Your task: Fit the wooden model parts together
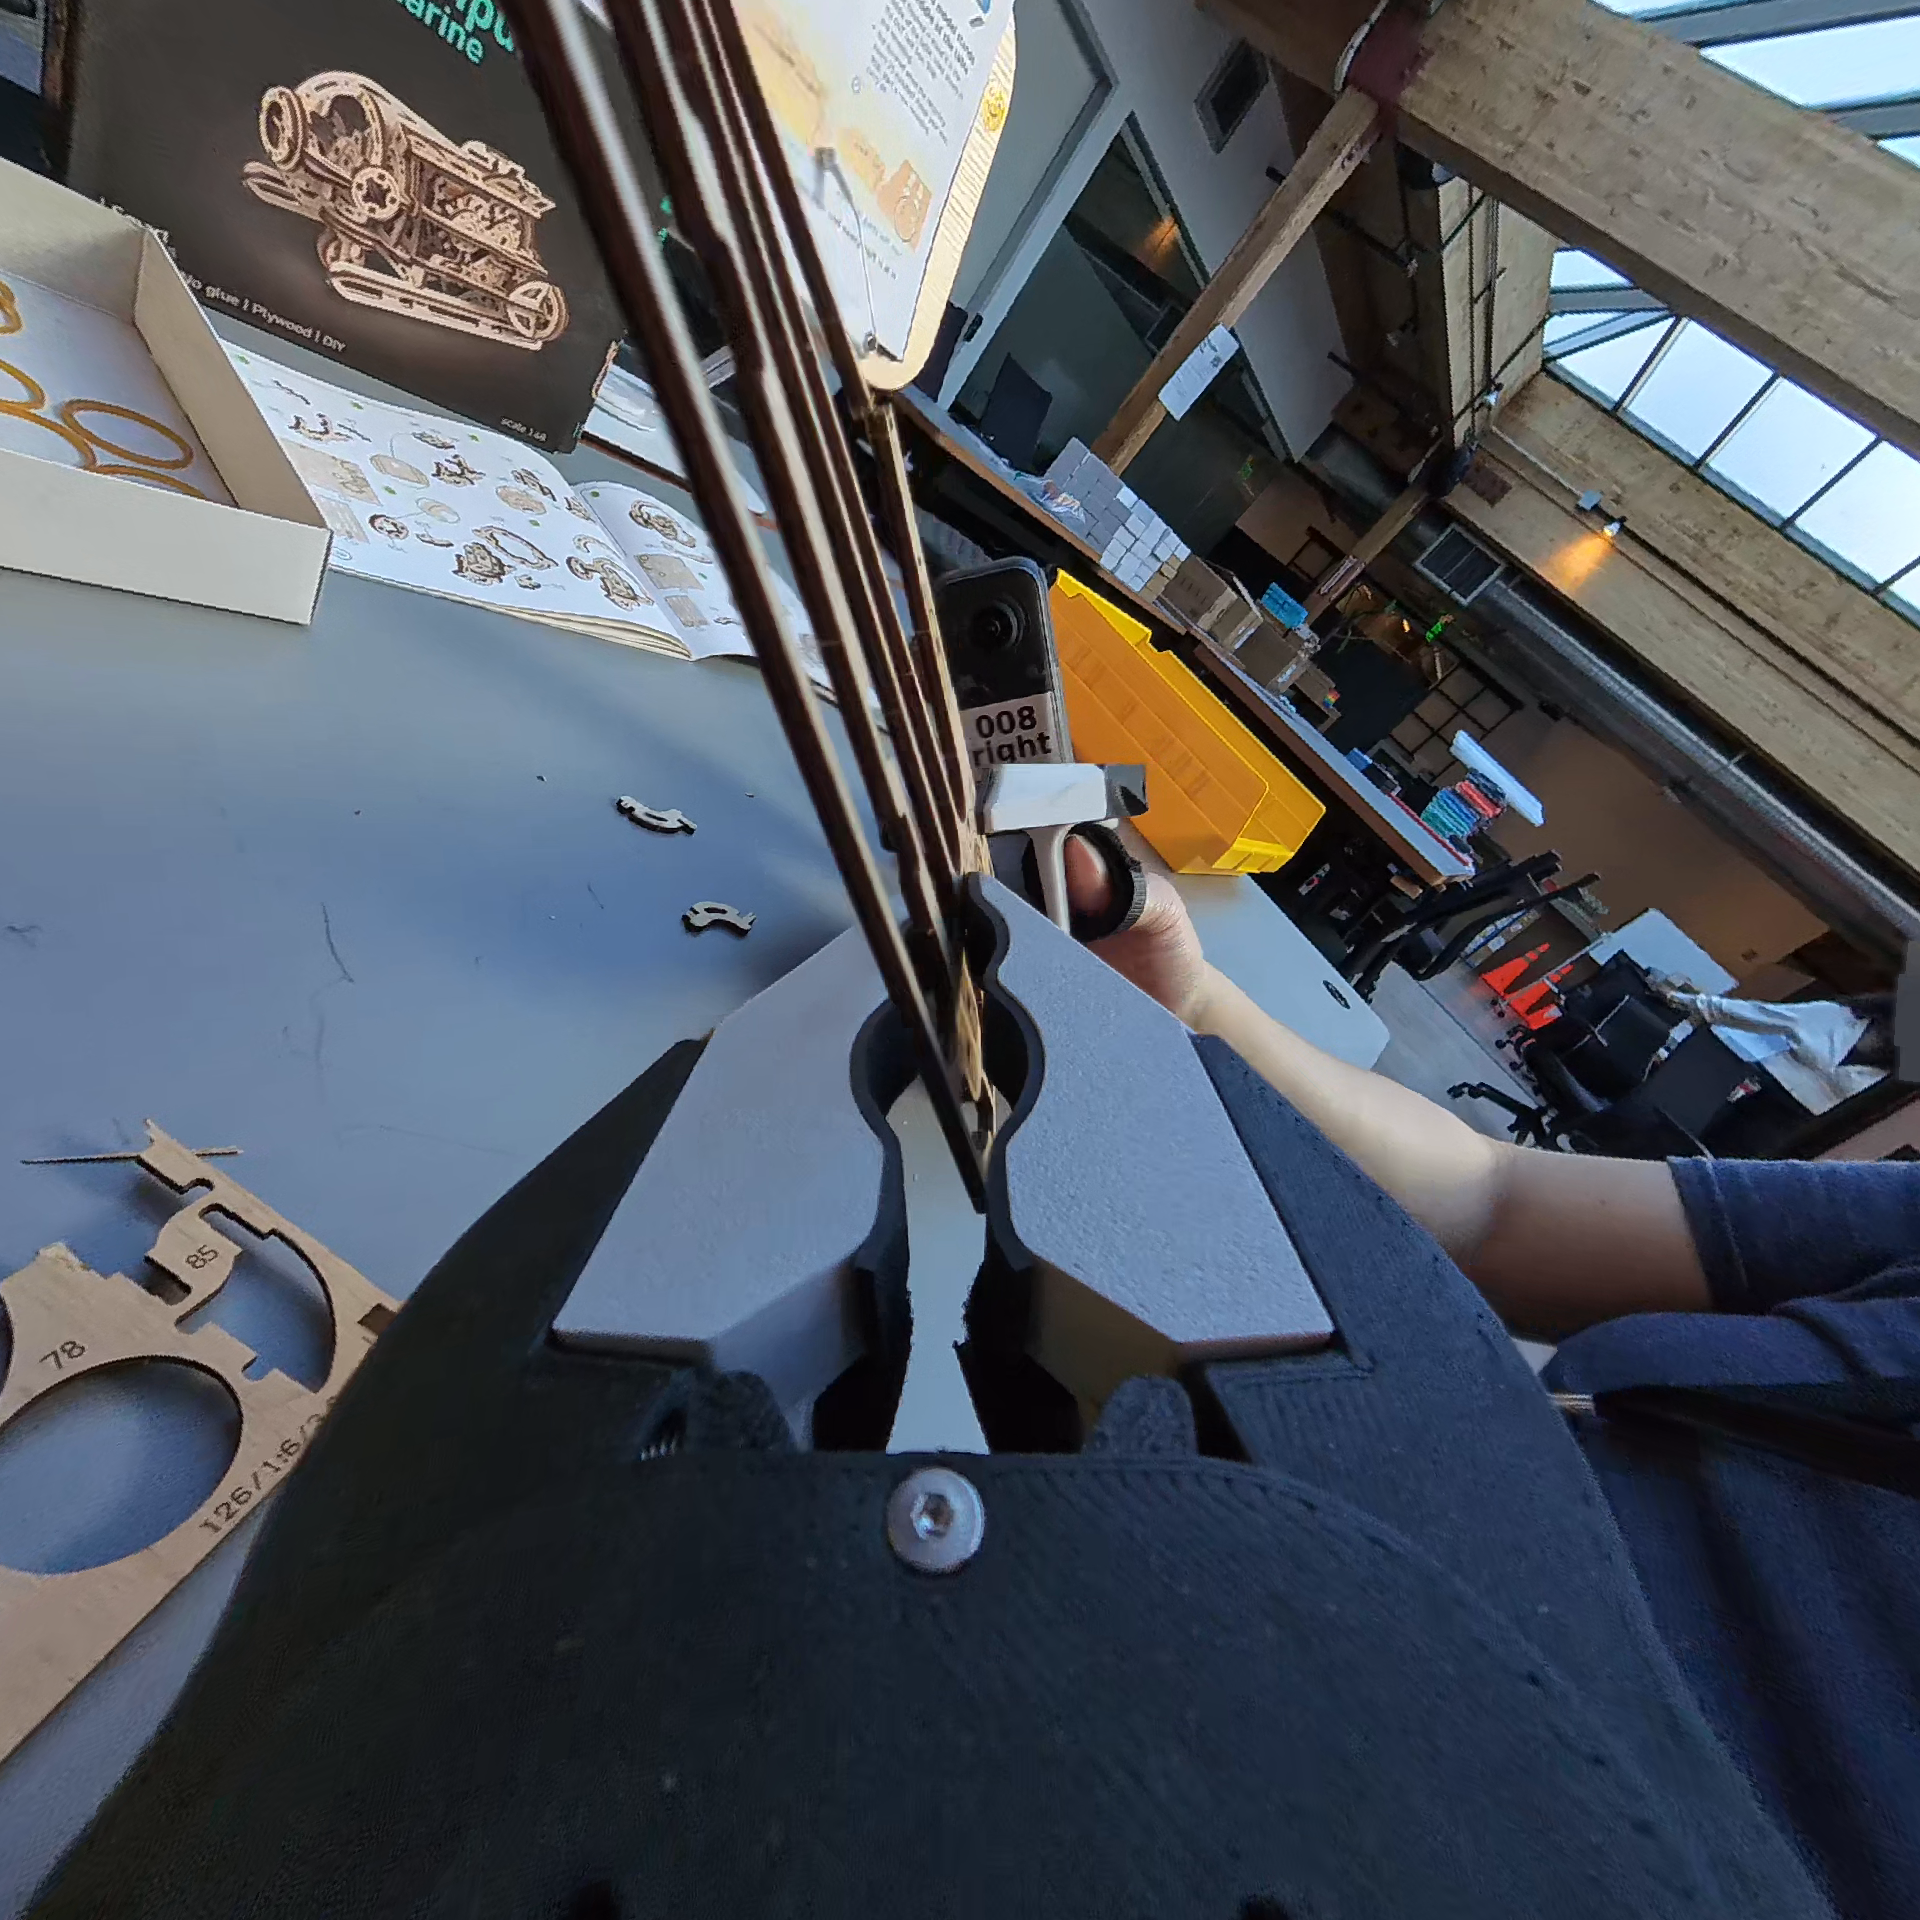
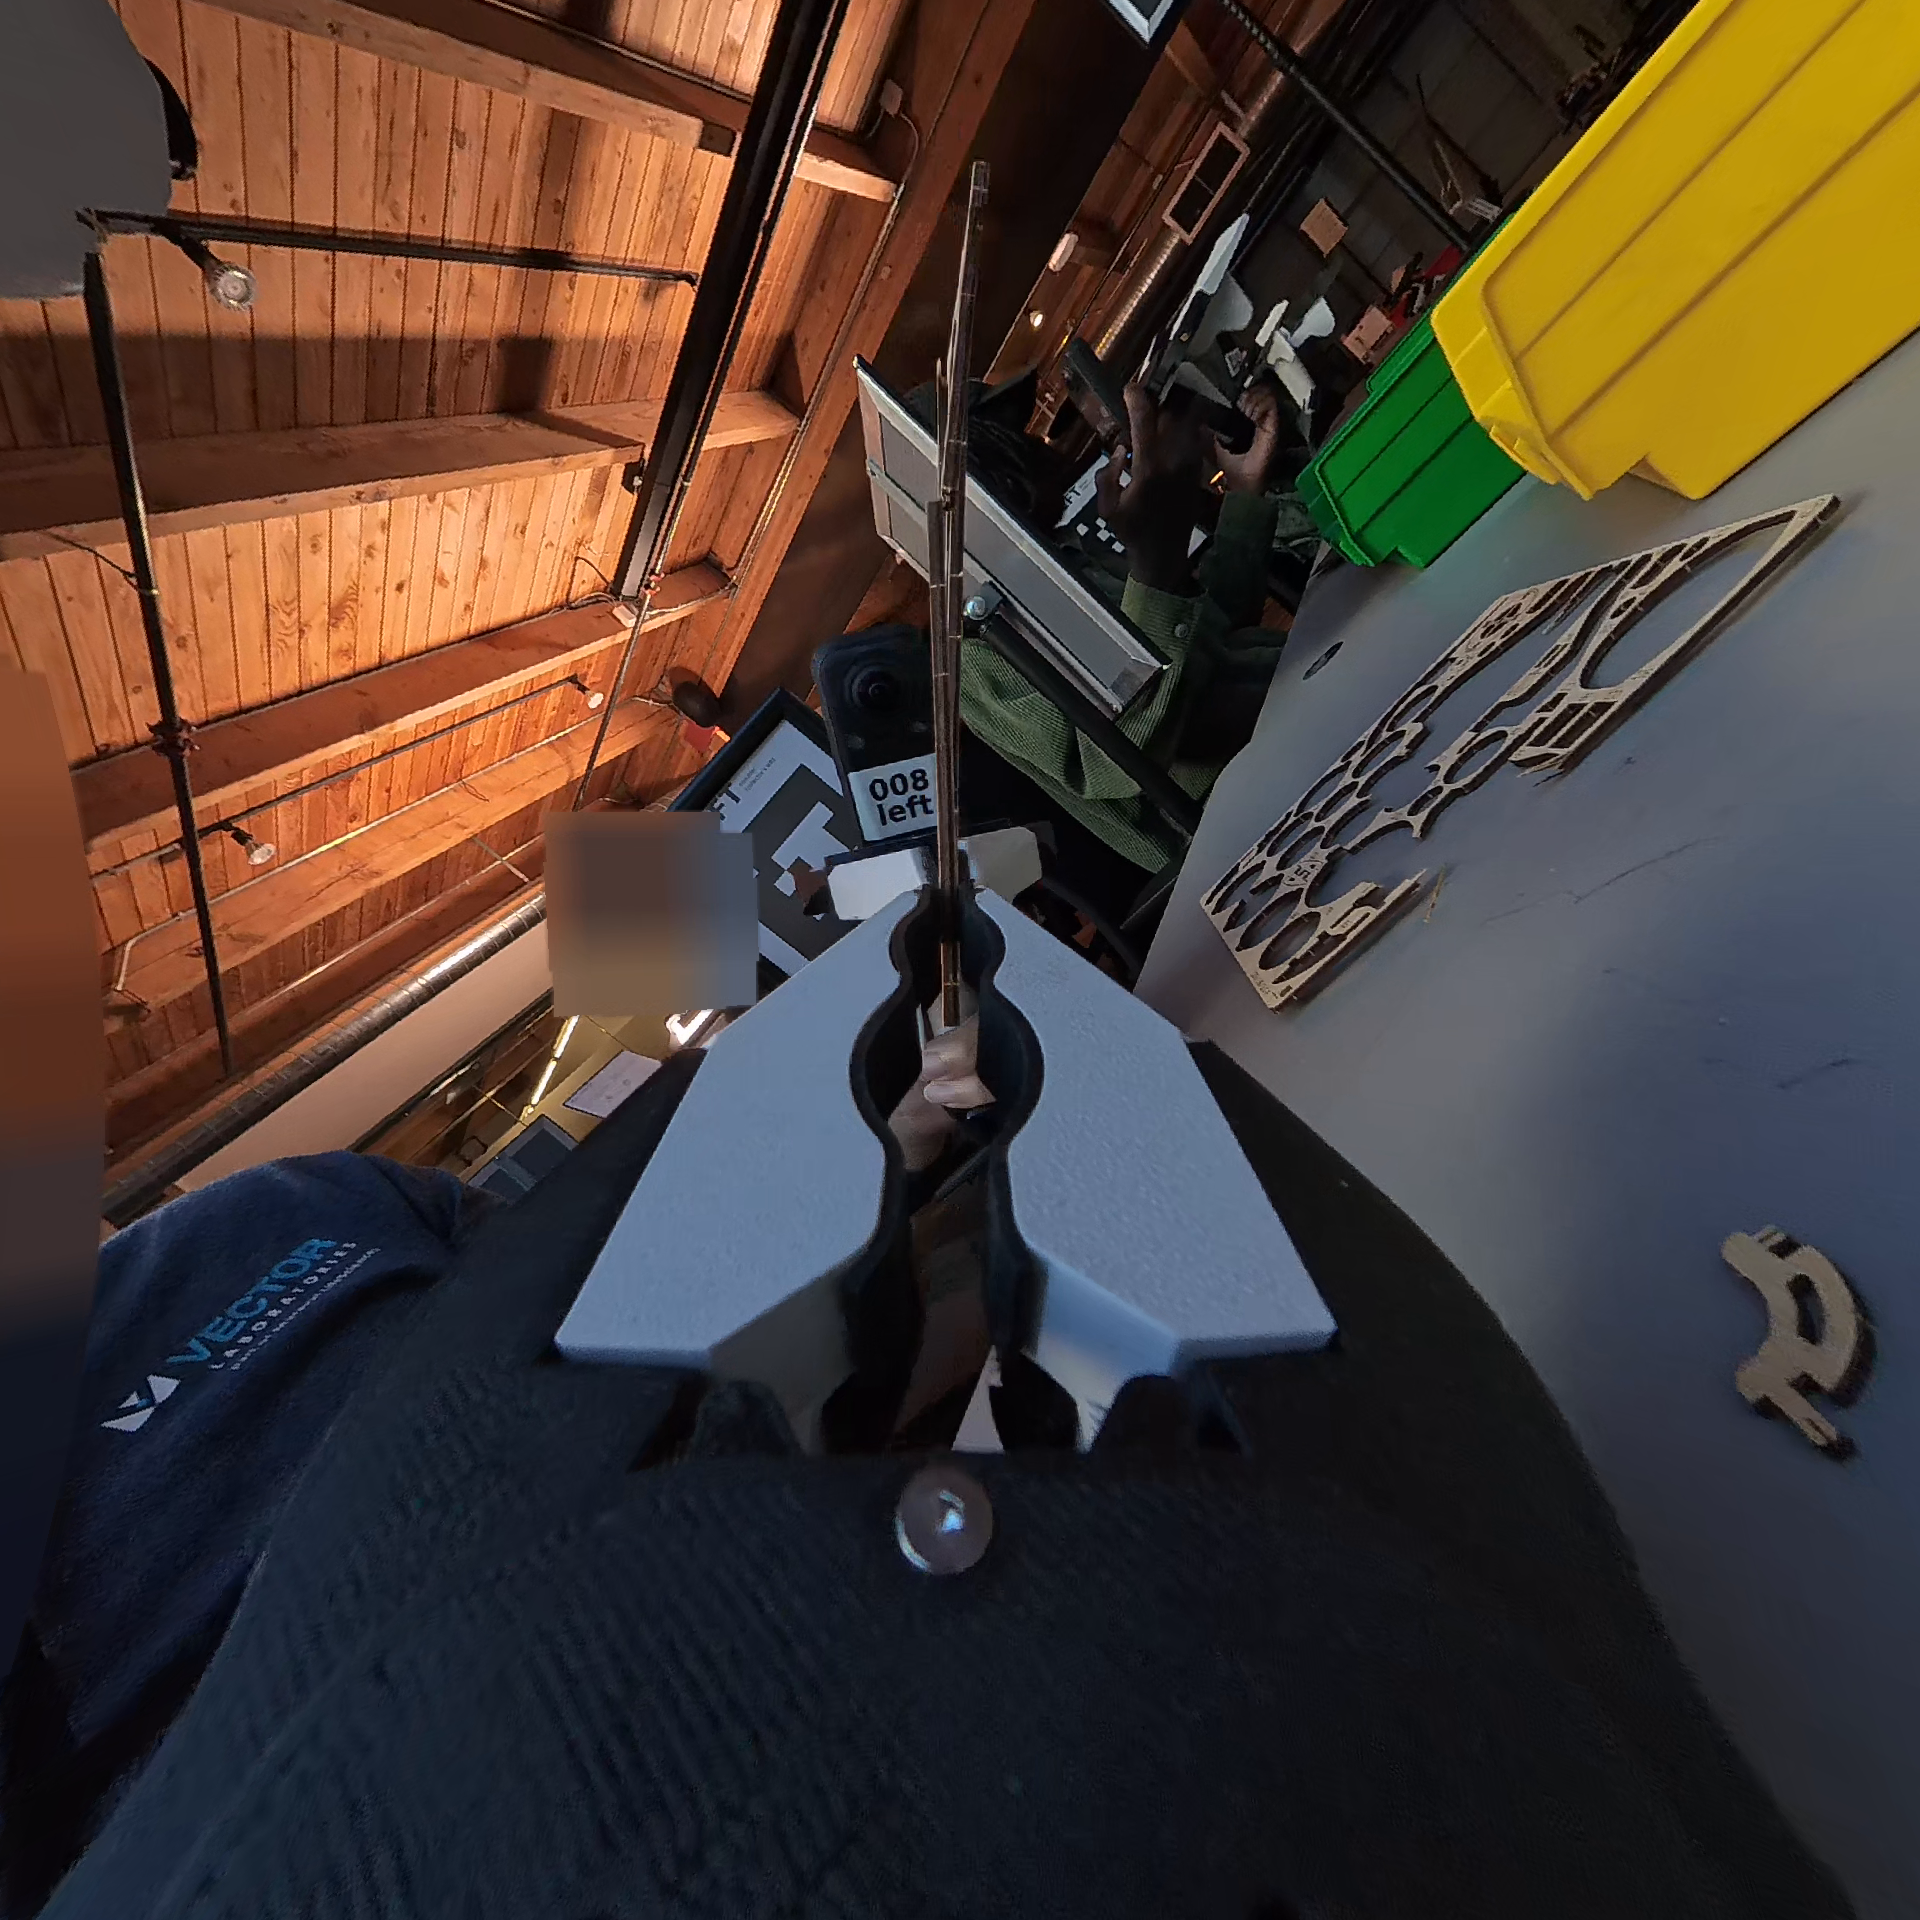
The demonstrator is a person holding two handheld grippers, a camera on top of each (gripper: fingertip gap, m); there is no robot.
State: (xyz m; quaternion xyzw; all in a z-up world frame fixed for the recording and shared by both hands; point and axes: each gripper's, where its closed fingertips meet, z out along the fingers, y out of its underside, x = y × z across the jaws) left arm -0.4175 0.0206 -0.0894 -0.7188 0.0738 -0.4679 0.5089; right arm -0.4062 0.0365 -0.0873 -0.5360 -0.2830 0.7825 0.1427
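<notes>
Gripping one wooden sheet (image 1: 883, 831) edge-on above the grey bench (image 1: 416, 831), the left gripper (image 1: 971, 925) and right gripper (image 2: 948, 940) have fingers closed on it; I'd keep both grips aligned, since twisting could snap the thin plywood; loose cut pieces (image 1: 717, 920) lie below it.

Grey table (image 1: 312, 831), punched wooden sheet (image 1: 114, 1455), small cut-outs (image 1: 655, 816), booklet (image 1: 499, 520)

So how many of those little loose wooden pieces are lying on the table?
2 in the left wrist view: one piece farther out on the grey table, another piece nearer the gripper. The right wrist view shows one; more may be hidden behind the grippers.
</notes>
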